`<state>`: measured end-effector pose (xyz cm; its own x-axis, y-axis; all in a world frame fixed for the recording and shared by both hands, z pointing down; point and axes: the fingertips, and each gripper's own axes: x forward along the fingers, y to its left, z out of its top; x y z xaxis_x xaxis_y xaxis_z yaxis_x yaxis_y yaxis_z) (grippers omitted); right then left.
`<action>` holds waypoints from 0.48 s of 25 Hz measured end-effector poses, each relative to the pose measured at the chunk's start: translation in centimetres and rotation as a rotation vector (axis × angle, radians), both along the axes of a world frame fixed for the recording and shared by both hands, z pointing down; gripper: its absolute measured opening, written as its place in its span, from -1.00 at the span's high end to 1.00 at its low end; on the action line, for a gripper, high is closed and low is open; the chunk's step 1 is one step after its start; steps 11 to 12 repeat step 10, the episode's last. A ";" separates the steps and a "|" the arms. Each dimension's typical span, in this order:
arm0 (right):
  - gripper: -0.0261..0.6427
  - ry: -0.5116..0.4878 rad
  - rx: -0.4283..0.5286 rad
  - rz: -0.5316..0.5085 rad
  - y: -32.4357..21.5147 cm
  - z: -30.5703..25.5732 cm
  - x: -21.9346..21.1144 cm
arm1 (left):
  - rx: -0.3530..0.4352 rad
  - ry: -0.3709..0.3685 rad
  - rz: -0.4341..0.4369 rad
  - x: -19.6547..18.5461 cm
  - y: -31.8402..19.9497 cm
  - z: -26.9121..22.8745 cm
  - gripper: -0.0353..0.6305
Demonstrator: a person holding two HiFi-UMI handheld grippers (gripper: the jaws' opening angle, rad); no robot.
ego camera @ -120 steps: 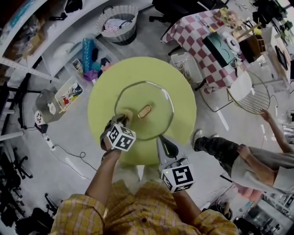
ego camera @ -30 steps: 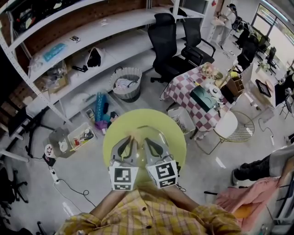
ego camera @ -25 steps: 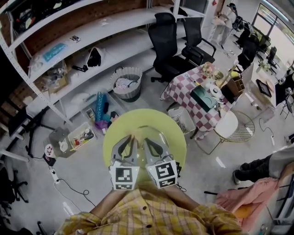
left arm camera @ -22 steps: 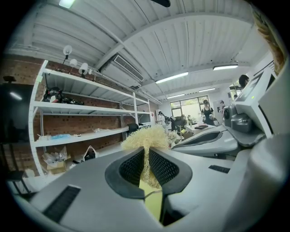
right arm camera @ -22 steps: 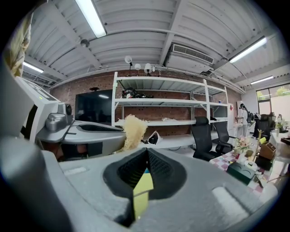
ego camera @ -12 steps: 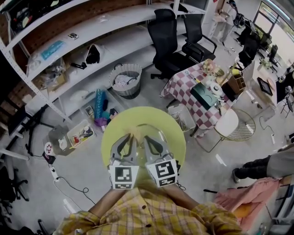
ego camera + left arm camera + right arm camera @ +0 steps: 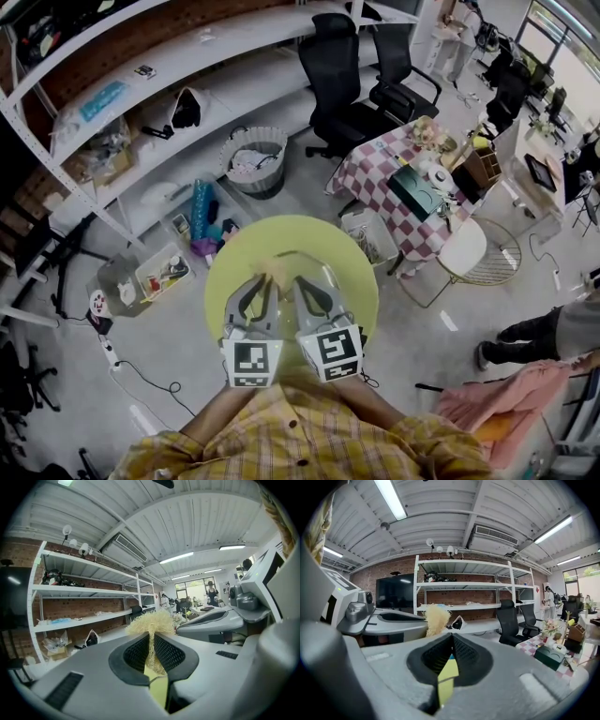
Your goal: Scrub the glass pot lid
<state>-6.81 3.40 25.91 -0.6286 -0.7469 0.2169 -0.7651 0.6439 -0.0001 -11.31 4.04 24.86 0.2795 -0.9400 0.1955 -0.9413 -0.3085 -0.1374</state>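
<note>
Left of the table's centre: left gripper (image 7: 261, 289) held above the round table (image 7: 234, 248), well clear of its top; jaws clamped on a straw-coloured scrubber (image 7: 151, 620), fibre tuft sticking out past the tips; its own view looked at shelving and ceiling, not down.

Glass pot lid (image 7: 317, 269) lay flat on the table, about centre, beyond both sets of tips; neither gripper touched it.

Right of the scrubber: right gripper (image 7: 317, 292), just beside the left one; jaws pressed together on nothing, only table colour showing through the gap behind the pads.

Judgement: no scrubbing contact at that moment.

To do the step well: tip the left gripper down until the tuft met the glass; hold the pinch tight so fibres didn't pull out; work overlapping arcs from knob to rim. The right gripper should pin the lid, probably at the knob; glass on a smooth top would likely slide. Knob too faint to place.

Count: two grippers; one scrubber; one lid; one round table; beyond the table, two black office chairs (image 7: 336, 75).
</note>
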 end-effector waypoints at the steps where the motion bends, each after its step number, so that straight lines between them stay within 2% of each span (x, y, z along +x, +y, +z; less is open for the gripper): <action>1: 0.93 -0.001 0.001 0.001 0.0 -0.1 0.0 | 0.000 0.002 0.000 0.0 0.0 0.0 0.79; 4: 0.93 0.003 0.000 0.008 -0.1 -0.1 0.0 | 0.015 -0.040 0.023 -0.4 -0.2 0.1 0.79; 12: 0.93 0.003 0.002 0.033 -0.8 0.3 0.8 | 0.013 -0.043 0.018 -0.6 -0.5 0.6 0.79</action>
